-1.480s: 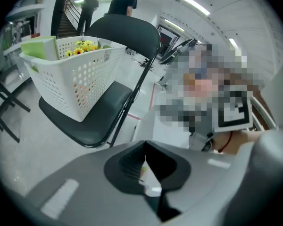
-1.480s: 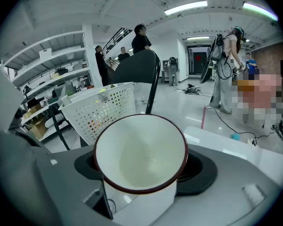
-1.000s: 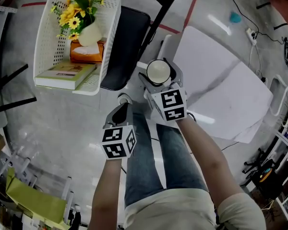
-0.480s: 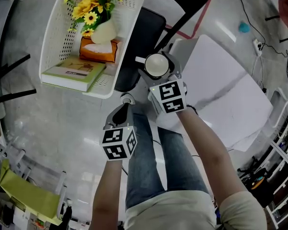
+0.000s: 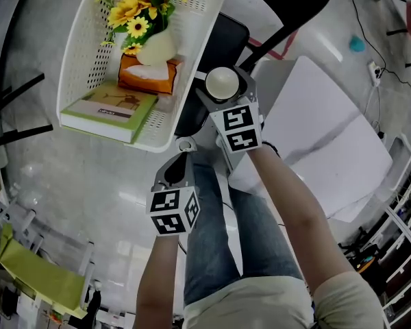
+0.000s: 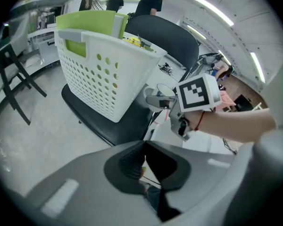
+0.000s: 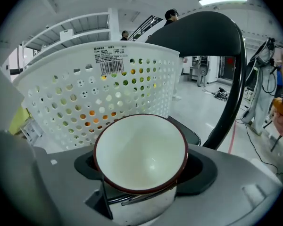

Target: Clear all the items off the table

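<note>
Over the last second our right gripper (image 5: 224,88) has carried the cup (image 7: 140,153) left and farther, away from the white table (image 5: 315,136). It is now just beside the right wall of the white basket (image 5: 202,33), which sits on the black chair (image 5: 226,40). The jaws stand wide and clamp the cup's body, rim up. Our left gripper (image 6: 144,164) has hardly shifted; its jaws are closed on nothing and it hangs nearer to us, over our legs.

We judge this as 1 item nearly delivered, with the drop into the basket not yet made.

In the right gripper view the perforated wall stands right ahead of the cup, so we think a lift over the rim comes first. Inside, the book (image 5: 109,108) fills the near left part, the orange tissue box (image 5: 147,77) the middle, and the vase (image 5: 157,46) of flowers (image 5: 133,9) stands beyond it. The freest floor seems to be along the right wall. The chair's dark back curves up far right of the cup, so room is tighter on that side.
</note>
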`<state>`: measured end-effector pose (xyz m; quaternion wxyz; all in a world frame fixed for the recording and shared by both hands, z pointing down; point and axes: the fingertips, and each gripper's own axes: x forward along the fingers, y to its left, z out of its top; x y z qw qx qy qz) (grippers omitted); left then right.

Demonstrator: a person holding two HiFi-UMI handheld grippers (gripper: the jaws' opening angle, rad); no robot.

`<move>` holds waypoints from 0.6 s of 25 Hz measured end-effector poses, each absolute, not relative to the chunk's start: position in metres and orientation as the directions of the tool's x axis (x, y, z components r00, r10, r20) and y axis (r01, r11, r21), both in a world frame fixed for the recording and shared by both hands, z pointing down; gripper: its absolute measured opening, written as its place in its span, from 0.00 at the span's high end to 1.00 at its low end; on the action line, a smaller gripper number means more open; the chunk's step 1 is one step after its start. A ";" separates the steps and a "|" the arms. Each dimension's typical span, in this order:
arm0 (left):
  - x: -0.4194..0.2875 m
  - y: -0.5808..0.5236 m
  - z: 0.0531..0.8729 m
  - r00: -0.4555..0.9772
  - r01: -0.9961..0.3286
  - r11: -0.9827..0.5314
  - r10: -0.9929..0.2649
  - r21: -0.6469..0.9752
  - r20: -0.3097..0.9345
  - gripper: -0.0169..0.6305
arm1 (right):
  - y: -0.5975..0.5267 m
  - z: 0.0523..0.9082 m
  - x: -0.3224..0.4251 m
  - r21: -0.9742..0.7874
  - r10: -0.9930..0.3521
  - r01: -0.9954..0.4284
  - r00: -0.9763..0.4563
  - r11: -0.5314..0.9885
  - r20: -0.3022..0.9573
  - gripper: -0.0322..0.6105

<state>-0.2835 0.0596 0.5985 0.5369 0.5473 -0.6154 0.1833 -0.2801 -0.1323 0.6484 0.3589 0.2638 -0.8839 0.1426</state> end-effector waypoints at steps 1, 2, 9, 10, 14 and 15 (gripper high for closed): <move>-0.285 0.060 0.600 0.176 -0.870 0.336 -0.474 0.361 0.863 0.96 | -0.135 0.651 -0.283 -0.062 -0.368 -0.574 -0.600 0.817 0.710 0.32; -0.286 0.060 0.602 0.175 -0.869 0.339 -0.471 0.361 0.865 0.96 | -0.137 0.653 -0.285 -0.061 -0.373 -0.579 -0.598 0.813 0.709 0.32; -0.293 0.062 0.611 0.174 -0.867 0.348 -0.457 0.356 0.872 0.96 | -0.153 0.665 -0.293 -0.066 -0.410 -0.627 -0.583 0.776 0.702 0.32; -0.294 0.062 0.611 0.175 -0.867 0.349 -0.457 0.356 0.872 0.96 | -0.155 0.666 -0.292 -0.067 -0.415 -0.633 -0.580 0.772 0.701 0.32; -0.294 0.059 0.613 0.176 -0.867 0.347 -0.458 0.357 0.872 0.96 | -0.160 0.672 -0.293 -0.063 -0.431 -0.653 -0.566 0.755 0.703 0.32; -0.293 0.059 0.614 0.177 -0.867 0.347 -0.458 0.358 0.871 0.96 | -0.161 0.673 -0.294 -0.063 -0.437 -0.659 -0.564 0.749 0.701 0.32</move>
